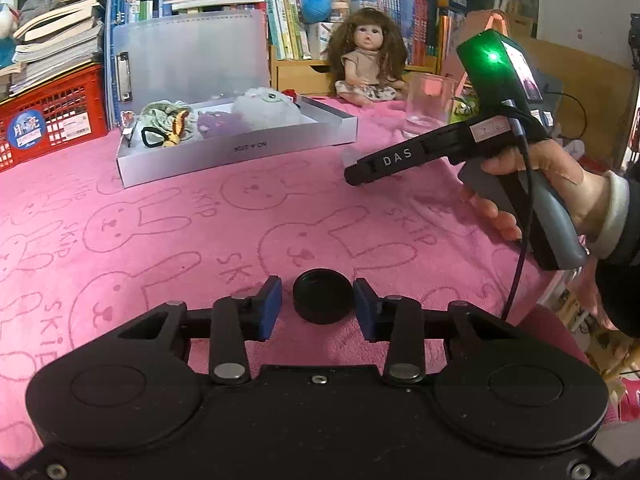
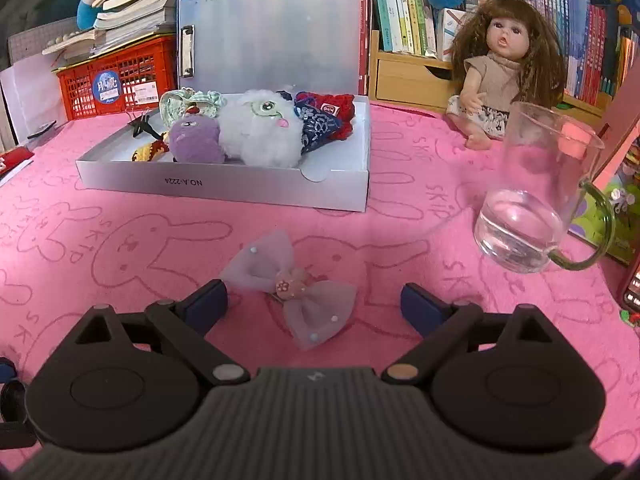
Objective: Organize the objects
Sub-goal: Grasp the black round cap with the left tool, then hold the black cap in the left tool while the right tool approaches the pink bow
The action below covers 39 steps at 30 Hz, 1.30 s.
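A round black lid [image 1: 322, 296] lies on the pink bunny cloth between the blue pads of my left gripper [image 1: 317, 307], which is open with a small gap on each side of the lid. A pale tulle bow hair clip [image 2: 292, 286] lies on the cloth between the wide-open fingers of my right gripper [image 2: 314, 304]. The right gripper also shows in the left wrist view [image 1: 356, 172], held in a hand at the right. A white box [image 2: 224, 188] [image 1: 236, 152] at the back holds plush toys and small fabric items.
A glass pitcher [image 2: 532, 192] [image 1: 428, 108] stands right of the box. A doll [image 2: 508, 68] [image 1: 370, 60] sits behind it against bookshelves. A red crate [image 2: 116, 80] with books is at the back left. A phone [image 2: 632, 284] lies at the right edge.
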Each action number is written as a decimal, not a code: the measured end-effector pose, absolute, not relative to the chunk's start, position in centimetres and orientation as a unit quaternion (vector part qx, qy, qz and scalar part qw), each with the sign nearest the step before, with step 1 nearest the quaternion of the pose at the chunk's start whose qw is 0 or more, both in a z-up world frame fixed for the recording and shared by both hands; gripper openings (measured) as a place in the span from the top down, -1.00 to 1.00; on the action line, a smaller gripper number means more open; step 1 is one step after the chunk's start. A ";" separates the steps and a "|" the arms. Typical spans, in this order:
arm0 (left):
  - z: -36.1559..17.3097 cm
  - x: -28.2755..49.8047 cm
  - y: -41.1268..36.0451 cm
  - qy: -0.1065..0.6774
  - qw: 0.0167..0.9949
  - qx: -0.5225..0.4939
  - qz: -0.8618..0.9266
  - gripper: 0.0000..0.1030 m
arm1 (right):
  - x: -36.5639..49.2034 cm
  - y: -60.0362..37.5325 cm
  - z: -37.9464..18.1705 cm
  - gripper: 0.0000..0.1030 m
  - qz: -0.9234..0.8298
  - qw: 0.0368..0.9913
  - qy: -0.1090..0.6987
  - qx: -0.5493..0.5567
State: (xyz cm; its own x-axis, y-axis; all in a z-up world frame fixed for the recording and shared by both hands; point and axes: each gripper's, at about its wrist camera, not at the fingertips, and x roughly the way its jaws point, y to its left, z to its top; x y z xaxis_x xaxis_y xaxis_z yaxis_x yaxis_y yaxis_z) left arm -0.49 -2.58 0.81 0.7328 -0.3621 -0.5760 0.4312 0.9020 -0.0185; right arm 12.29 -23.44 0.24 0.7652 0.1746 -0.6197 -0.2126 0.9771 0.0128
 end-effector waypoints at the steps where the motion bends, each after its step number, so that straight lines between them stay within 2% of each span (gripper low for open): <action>1: 0.8 -0.5 -2.6 0.295 0.930 0.060 -0.212 0.32 | 12.2 -23.5 0.2 -0.90 0.103 0.939 0.327 -0.027; 3: 0.8 -0.6 -2.6 0.292 0.932 0.063 -0.207 0.40 | 11.7 -23.4 0.1 -0.91 0.099 0.941 0.321 -0.026; 31: 2.1 1.4 -1.3 0.293 0.942 0.017 -0.161 0.41 | 11.2 -23.0 -0.1 -0.95 0.118 0.941 0.315 -0.033; 39: 2.4 2.1 -1.6 0.292 0.944 0.016 -0.154 0.41 | 11.2 -23.1 -0.1 -0.90 0.120 0.942 0.313 -0.029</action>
State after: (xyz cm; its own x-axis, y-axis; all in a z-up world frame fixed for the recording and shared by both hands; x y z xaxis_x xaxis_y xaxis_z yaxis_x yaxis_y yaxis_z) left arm 2.12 -1.62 2.37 0.7828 -0.2805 -0.5555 0.2991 0.9524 -0.0595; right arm 11.20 -23.10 -0.13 0.7750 0.2080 -0.5967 -0.2440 0.9696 0.0211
